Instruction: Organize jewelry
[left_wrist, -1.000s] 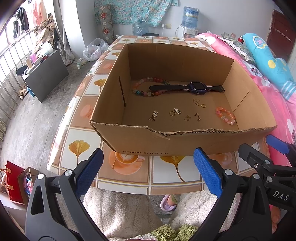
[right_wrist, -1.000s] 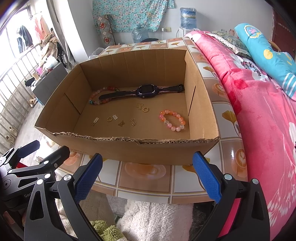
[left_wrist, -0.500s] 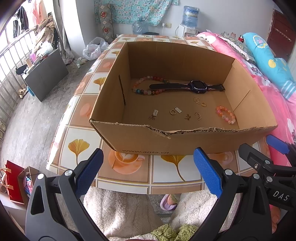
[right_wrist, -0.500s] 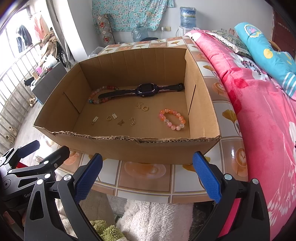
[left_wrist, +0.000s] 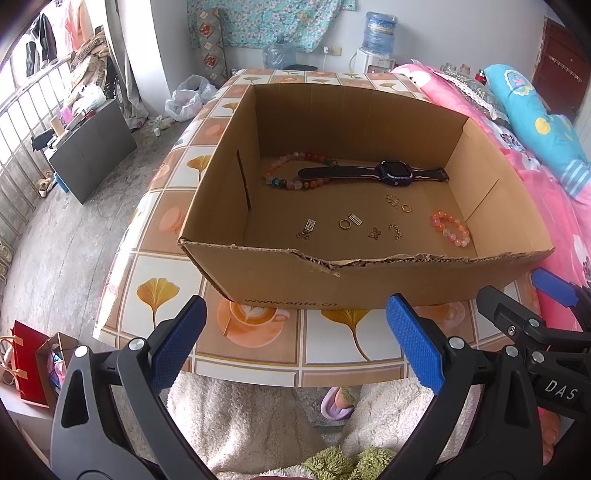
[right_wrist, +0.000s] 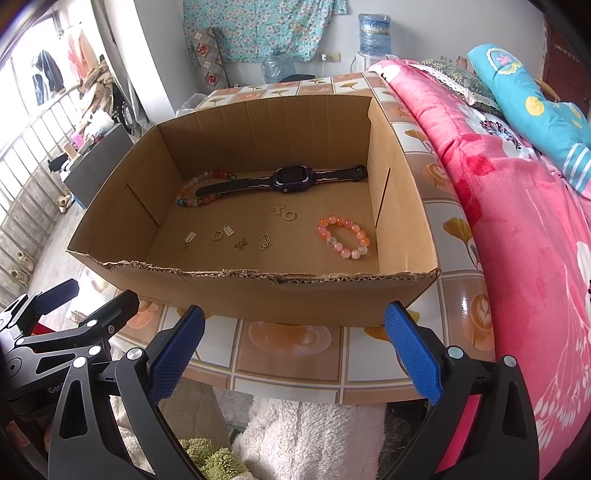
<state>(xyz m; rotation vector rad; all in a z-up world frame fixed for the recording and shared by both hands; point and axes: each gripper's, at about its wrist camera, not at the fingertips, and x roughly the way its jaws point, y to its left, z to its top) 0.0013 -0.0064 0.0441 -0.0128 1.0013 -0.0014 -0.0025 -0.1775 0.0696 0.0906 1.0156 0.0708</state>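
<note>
In the left wrist view, the left gripper (left_wrist: 293, 341) is being held spread wide and empty at the bottom of the frame, short of the near wall of the cardboard box (left_wrist: 369, 280) that fills the centre. The jewelry is lying inside, above and beyond the fingers: a multicoloured bead strand (left_wrist: 286, 171) at centre left, a watch (left_wrist: 373, 173) stretched with its long axis across the frame, small gold charms (left_wrist: 347, 223) scattered in a loose row below it, and a pink bead bracelet (left_wrist: 448, 227) at centre right. In the right wrist view, the right gripper (right_wrist: 293, 341) is likewise being held open and empty at the bottom, with the bracelet (right_wrist: 343, 236) sitting above and slightly right of its fingers; this arm is judged the nearer one for the bracelet, the left for the strand. Any reach is being blocked by the torn front wall, so it is likely to be cleared from above. The box is resting on a tiled-pattern table (left_wrist: 162, 291); a pink bedspread (right_wrist: 517, 221) is filling the right of the frame.
</note>
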